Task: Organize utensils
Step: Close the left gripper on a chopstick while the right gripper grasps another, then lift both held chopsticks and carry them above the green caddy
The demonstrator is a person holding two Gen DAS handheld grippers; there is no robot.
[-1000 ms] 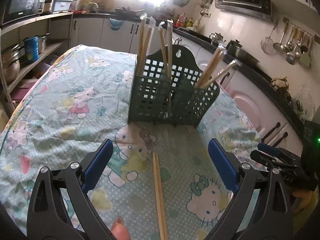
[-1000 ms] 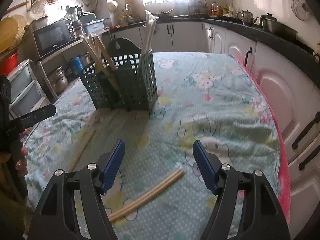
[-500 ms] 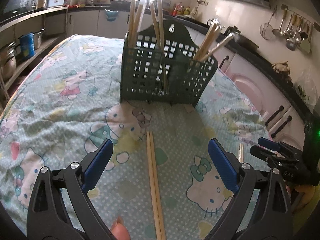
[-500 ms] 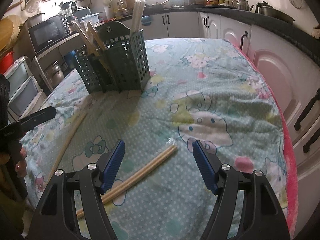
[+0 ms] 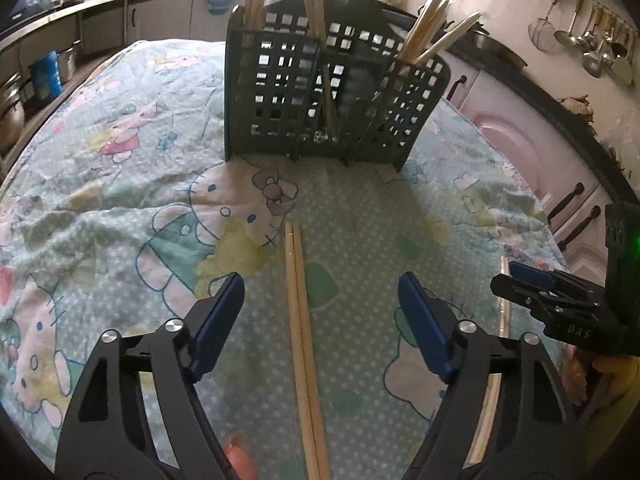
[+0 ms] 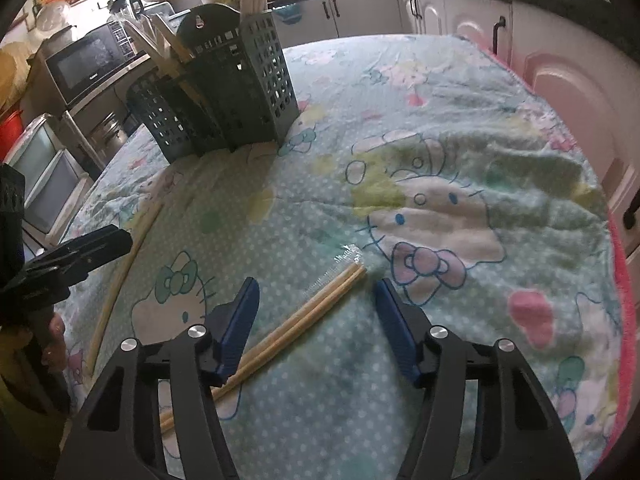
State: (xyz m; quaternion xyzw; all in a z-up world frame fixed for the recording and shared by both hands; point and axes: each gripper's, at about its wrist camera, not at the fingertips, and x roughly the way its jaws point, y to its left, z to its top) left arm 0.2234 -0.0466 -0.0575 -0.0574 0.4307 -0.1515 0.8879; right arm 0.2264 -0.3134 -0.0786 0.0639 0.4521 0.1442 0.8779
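On the cartoon-print tablecloth [image 5: 120,200] lies a wrapped pair of wooden chopsticks [image 5: 301,320], running lengthwise between the blue pads of my left gripper [image 5: 320,284]. Its jaws are closing, and the pads are clear of the sticks. A second wrapped pair [image 6: 304,320] lies slantwise, its far end between the fingers of my right gripper [image 6: 316,286]. Those jaws are closing too, without contact. The dark green slotted holder [image 5: 320,92] stands behind, with several chopsticks upright in it. It also shows in the right wrist view as the holder [image 6: 224,92].
My right gripper [image 5: 506,276] shows at the right of the left view, over its chopsticks. The left gripper [image 6: 116,246] shows at the left of the right view. A microwave [image 6: 84,60], cabinets and hanging ladles [image 5: 592,48] ring the table. The cloth's pink edge [image 6: 624,280] runs on the right.
Both grippers have come down toward the table and their jaws have narrowed. Each chopstick pair now sits larger and deeper between the fingers. The holder has not moved.
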